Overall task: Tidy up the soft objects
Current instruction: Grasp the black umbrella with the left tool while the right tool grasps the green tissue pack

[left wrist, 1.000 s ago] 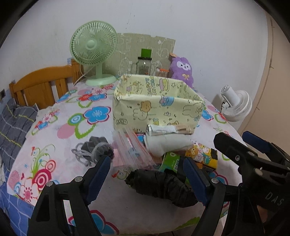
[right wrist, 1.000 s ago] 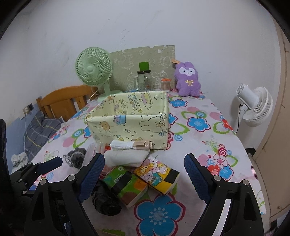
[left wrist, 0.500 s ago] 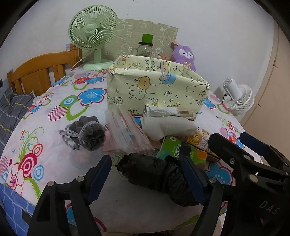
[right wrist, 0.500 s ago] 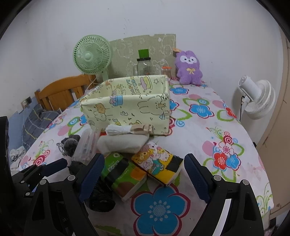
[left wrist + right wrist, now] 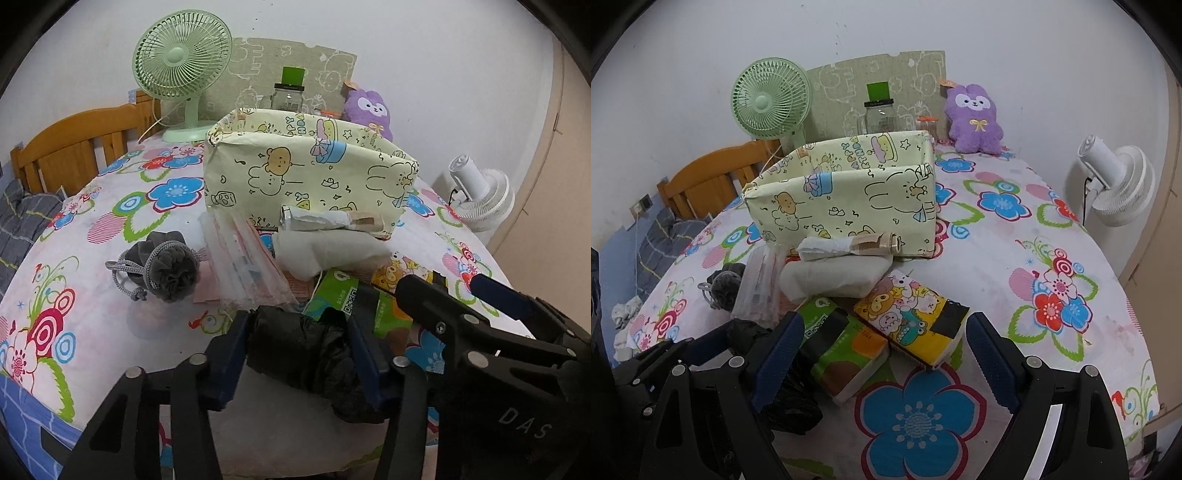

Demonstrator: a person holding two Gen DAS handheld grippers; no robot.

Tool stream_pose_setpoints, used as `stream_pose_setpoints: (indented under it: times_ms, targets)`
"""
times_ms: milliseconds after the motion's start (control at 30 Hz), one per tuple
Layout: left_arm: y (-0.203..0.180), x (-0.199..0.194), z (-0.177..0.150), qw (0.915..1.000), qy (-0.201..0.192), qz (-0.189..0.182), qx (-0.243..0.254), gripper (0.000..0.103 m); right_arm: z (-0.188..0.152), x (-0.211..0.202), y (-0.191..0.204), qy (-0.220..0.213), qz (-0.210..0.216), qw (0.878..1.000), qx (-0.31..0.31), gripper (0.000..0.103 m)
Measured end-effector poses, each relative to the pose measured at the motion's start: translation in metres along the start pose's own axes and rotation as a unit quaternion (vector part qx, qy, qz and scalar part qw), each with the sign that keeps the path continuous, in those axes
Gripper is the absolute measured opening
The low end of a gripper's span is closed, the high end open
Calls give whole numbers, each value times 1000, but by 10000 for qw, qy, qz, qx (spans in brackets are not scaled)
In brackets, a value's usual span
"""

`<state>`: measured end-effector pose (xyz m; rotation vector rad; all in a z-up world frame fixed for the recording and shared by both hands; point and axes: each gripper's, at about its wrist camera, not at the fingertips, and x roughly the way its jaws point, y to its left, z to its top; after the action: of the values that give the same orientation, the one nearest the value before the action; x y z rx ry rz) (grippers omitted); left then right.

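Left gripper (image 5: 301, 354) jaws were closing, pads touching the black bag (image 5: 306, 350). Right gripper (image 5: 886, 354) stood released above the tissue packs (image 5: 849, 350).

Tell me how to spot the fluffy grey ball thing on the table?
Find the big yellow cartoon box on the flowery tablecloth. In front of it lies a heap of packets; the grey pompom sits alone at that heap's left end. It is the only round, fuzzy thing there, with a grey cord looped around it.

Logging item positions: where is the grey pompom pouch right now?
In the left wrist view the grey pompom pouch lies on the flowered tablecloth, left of the clear plastic bags, apart from the cartoon-print box.
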<state>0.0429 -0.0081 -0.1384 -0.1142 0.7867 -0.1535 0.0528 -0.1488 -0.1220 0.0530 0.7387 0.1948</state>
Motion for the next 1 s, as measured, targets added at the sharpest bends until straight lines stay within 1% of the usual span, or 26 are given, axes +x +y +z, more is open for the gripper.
stream_pose_setpoints:
  times_ms: [33,133,233,467,700,900,1000]
  targets:
    - [-1,0,0,10000,-9,-4,8,49,0,0,0,9,6,10000,13,91]
    - [-1,-1,0,10000,-45,7,22,44,0,0,1,29,11,10000,23,91]
    - [-1,-3,0,10000,-45,30,47,41,0,0,1,33,19,10000,26,91]
    - [2,-9,0,9995,-82,236,196,40,-1,-3,9,53,103,9999,-3,91]
    - [20,-17,-1,9982,-139,547,186,40,-3,-4,21,71,220,9997,-57,91]
    - [22,-23,-7,9976,-170,590,335,40,-6,1,31,206,244,9995,-6,91]
    - [22,-21,-9,9975,-176,585,365,40,-8,4,36,249,182,9995,-6,91]
